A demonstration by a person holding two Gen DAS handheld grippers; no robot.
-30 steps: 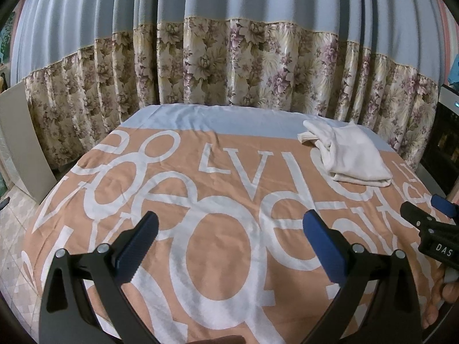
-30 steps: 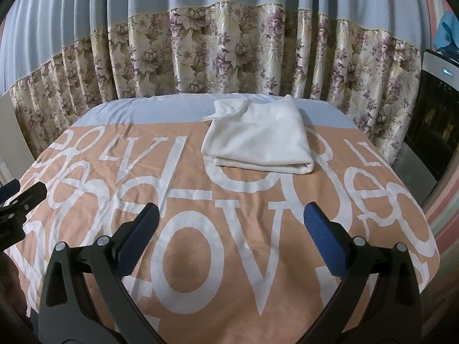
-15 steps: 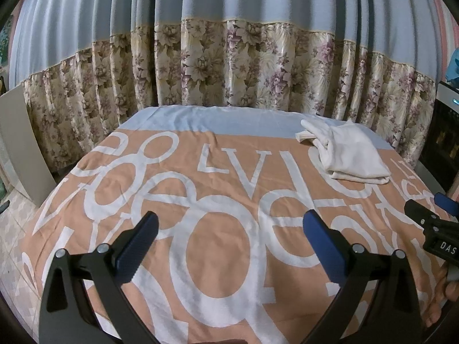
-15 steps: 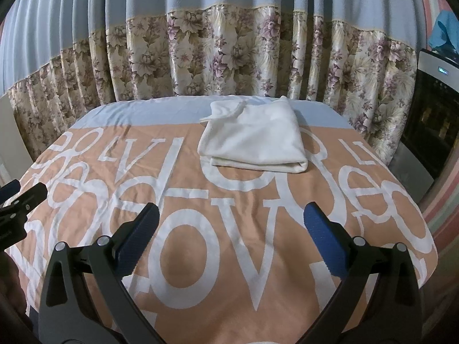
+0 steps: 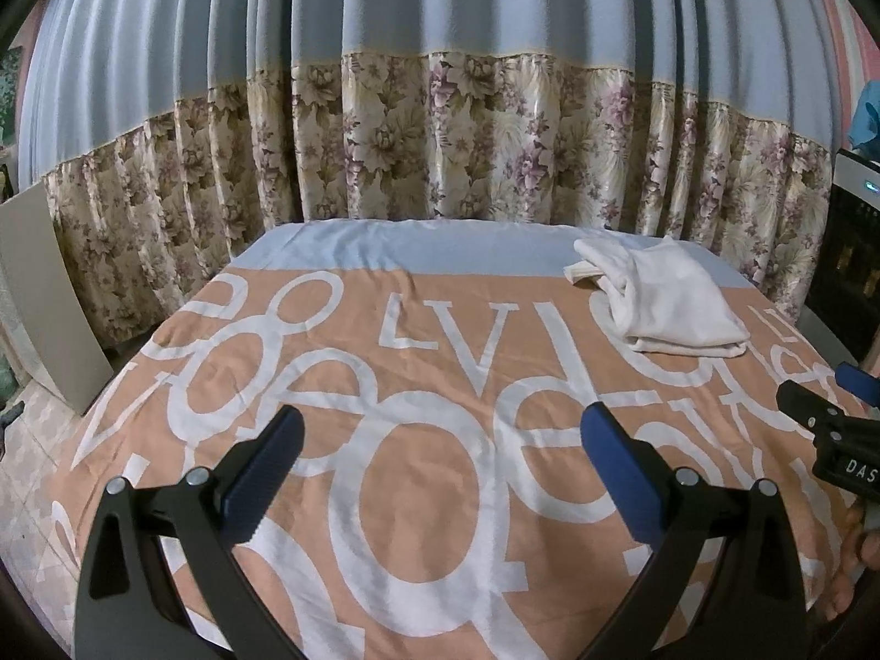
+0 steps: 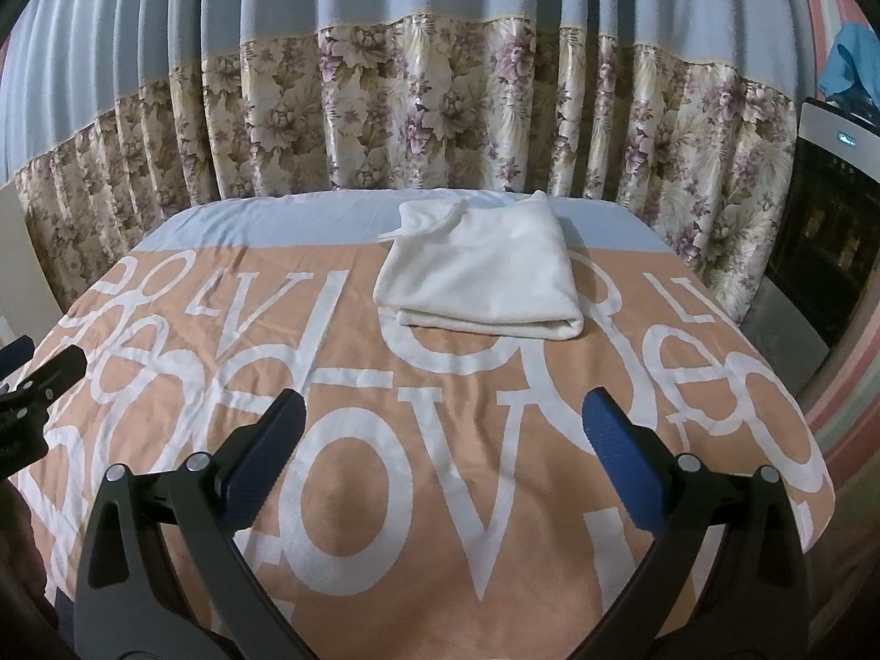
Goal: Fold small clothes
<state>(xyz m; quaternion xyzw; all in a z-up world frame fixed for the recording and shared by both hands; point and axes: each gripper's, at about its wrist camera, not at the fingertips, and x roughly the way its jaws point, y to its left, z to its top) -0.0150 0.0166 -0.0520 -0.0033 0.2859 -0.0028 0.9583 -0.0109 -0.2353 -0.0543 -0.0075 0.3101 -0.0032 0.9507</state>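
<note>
A folded white garment (image 5: 668, 297) lies at the far right of a table covered with an orange cloth with white letters (image 5: 418, 385). In the right wrist view the garment (image 6: 484, 280) lies straight ahead, near the far edge. My left gripper (image 5: 440, 467) is open and empty, above the near middle of the cloth. My right gripper (image 6: 440, 462) is open and empty, well short of the garment. The right gripper's tip shows at the right edge of the left wrist view (image 5: 825, 423). The left gripper's tip shows at the left edge of the right wrist view (image 6: 38, 385).
A blue and floral curtain (image 5: 440, 137) hangs close behind the table. A beige board (image 5: 44, 297) leans at the left over a tiled floor. A dark appliance (image 6: 825, 231) stands at the right, with a blue cloth (image 6: 852, 66) on top.
Both grippers have pulled back and risen a little from the table, so the folded garment looks smaller and farther. Both stay open and empty.
</note>
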